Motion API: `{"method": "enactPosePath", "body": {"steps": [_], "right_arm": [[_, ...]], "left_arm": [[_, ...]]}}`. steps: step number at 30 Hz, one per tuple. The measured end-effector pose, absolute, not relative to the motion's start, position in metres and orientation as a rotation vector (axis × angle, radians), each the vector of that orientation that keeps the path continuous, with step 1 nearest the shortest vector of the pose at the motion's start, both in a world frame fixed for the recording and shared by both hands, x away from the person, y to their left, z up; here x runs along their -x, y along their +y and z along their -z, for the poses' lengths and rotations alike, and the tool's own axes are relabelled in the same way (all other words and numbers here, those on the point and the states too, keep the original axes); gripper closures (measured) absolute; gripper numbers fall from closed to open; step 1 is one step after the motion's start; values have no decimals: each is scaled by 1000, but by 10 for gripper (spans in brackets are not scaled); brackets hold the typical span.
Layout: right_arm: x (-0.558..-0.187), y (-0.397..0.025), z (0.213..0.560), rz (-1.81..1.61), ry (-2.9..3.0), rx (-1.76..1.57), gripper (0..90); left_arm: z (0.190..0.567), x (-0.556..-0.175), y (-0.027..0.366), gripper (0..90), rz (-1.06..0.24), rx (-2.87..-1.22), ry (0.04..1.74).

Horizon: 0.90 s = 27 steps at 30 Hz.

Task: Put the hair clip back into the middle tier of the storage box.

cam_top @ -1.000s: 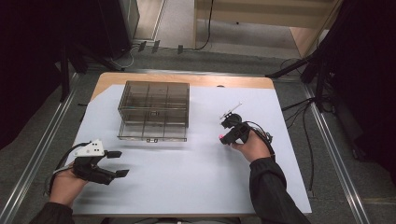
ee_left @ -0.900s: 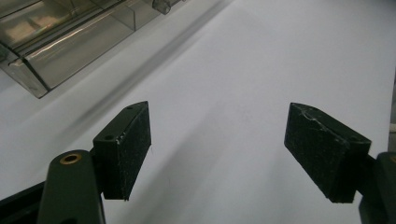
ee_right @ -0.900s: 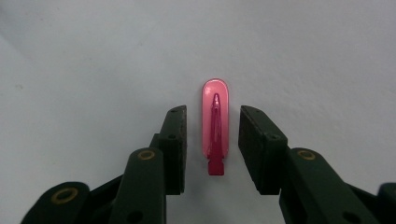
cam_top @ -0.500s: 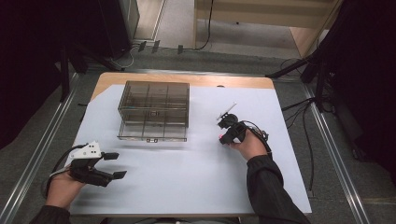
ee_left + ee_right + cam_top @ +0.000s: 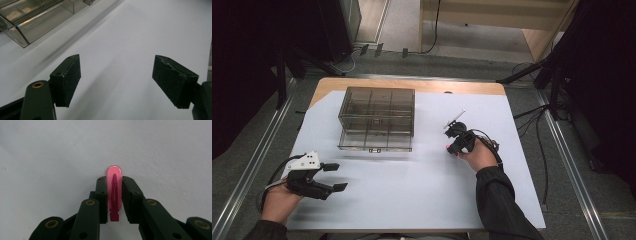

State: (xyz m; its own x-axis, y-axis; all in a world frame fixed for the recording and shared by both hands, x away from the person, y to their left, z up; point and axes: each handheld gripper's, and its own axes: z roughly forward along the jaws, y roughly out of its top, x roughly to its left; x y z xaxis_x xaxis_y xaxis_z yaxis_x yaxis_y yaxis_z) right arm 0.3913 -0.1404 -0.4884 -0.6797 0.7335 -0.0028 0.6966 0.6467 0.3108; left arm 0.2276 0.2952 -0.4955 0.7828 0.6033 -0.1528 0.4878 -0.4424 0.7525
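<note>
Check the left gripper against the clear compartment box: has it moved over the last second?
Yes. The left gripper, jaws open, has drifted slightly toward the person's edge of the table, away from the clear compartment box, which sits unchanged on the white sheet.

The pink clip (image 5: 114, 195) is a small, glossy piece of translucent plastic, long and narrow with a rounded tip. A darker, deeper pink ridge runs down its middle and ends in a small square tab at the near end. It stands on edge, clamped between the 2 black jaws of the right gripper (image 5: 114, 182), with the rounded tip poking out past the jaw ends and the tab sticking out behind them. In the high view it shows as a small pink spot (image 5: 448, 147) low over the white sheet (image 5: 422, 190), right of the clear box (image 5: 377, 119).
</note>
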Motion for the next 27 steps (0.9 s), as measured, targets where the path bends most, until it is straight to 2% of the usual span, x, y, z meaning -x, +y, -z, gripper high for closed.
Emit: {"method": "enactPosePath", "body": {"steps": [13,27], "right_arm": [[-391,-145,482,-478,2717,-1214,774],[-386,-146,466,-674,2667,-1175,775]], "left_arm": [[496,-228,295,238,-169,-2124,806],[496,-228,296,237,-173,-2116,813]]}}
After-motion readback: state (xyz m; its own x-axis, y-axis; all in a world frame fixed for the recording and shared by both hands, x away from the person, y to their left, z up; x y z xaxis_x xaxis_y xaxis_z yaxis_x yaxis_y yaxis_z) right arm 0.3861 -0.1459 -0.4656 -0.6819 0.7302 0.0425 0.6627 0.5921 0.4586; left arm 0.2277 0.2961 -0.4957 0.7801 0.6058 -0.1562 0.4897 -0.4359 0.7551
